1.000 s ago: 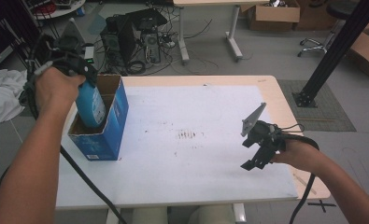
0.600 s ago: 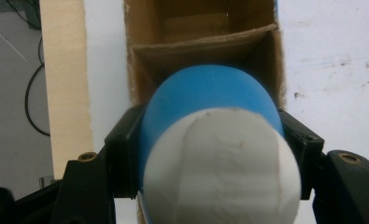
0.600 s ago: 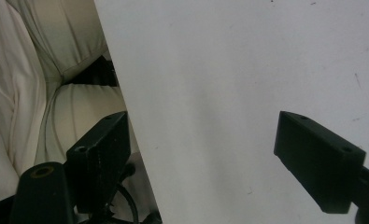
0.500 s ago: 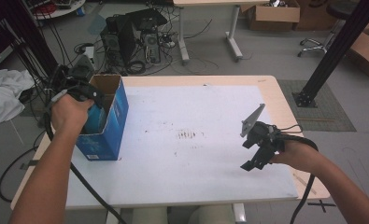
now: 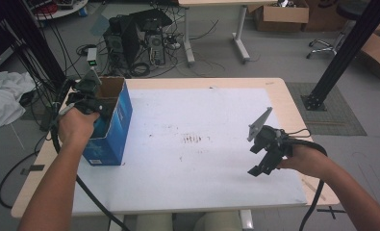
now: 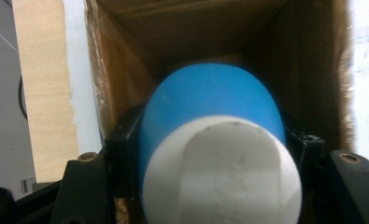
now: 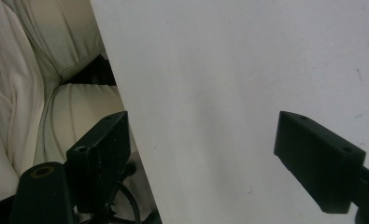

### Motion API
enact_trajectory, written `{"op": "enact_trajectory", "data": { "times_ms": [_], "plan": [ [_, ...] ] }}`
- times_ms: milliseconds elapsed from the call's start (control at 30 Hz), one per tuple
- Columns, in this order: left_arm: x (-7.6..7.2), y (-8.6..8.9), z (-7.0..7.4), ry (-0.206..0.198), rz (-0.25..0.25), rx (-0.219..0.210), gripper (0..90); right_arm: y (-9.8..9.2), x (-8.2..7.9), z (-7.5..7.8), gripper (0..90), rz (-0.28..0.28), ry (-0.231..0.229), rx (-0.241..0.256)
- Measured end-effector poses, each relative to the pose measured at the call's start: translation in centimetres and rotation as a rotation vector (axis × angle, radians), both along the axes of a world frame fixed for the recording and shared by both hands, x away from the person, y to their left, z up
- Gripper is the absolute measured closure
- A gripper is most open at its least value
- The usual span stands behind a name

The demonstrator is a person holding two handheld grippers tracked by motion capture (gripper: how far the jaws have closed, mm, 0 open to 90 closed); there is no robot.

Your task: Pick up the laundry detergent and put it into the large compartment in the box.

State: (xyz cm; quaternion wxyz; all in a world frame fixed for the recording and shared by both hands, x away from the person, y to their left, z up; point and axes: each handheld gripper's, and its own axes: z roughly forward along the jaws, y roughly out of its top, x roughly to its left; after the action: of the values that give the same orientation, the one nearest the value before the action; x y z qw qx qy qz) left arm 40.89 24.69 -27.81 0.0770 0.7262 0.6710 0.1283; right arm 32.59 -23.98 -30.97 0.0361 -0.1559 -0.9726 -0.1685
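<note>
Bottle going into the box
Left tongs (image 6: 210, 154) clamp the blue bottle (image 6: 210, 102); lower it straight inside the box (image 5: 115, 120) (right tongs (image 7: 219, 158) wide open, empty)

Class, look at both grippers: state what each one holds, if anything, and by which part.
The left gripper clamps a blue bottle with a white cap by its body's sides, inside the cardboard box. The right gripper is open, holding nothing.

A blue bottle (image 6: 210, 107) with a white cap (image 6: 222, 172) stands inside the open blue box (image 5: 113, 130) at the table's left edge.
</note>
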Motion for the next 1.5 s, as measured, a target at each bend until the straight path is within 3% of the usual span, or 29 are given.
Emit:
{"op": "enact_trajectory", "data": {
  "times_ms": [433, 900, 1267, 1500],
  "plan": [
    [0.2, -0.1, -0.7, 0.016, -0.013, -0.003, 37.8, 0.3, 0.1, -0.2, 18.7, 0.003, 0.007, -0.002],
    [0.0, 0.5, -0.7, -0.001, -0.032, -0.020, 37.3, 0.6, 0.0, -0.4, 18.6, 0.013, 0.009, -0.007],
    [0.1, 0.2, 0.4, -0.024, -0.042, -0.006, 31.9, 0.3, -0.2, -0.3, 18.6, 0.013, 0.014, -0.007],
    [-0.2, 0.6, 0.8, -0.044, -0.042, -0.032, 32.0, 0.2, -0.4, -0.3, 18.6, 0.014, 0.014, -0.009]
  ]
}}
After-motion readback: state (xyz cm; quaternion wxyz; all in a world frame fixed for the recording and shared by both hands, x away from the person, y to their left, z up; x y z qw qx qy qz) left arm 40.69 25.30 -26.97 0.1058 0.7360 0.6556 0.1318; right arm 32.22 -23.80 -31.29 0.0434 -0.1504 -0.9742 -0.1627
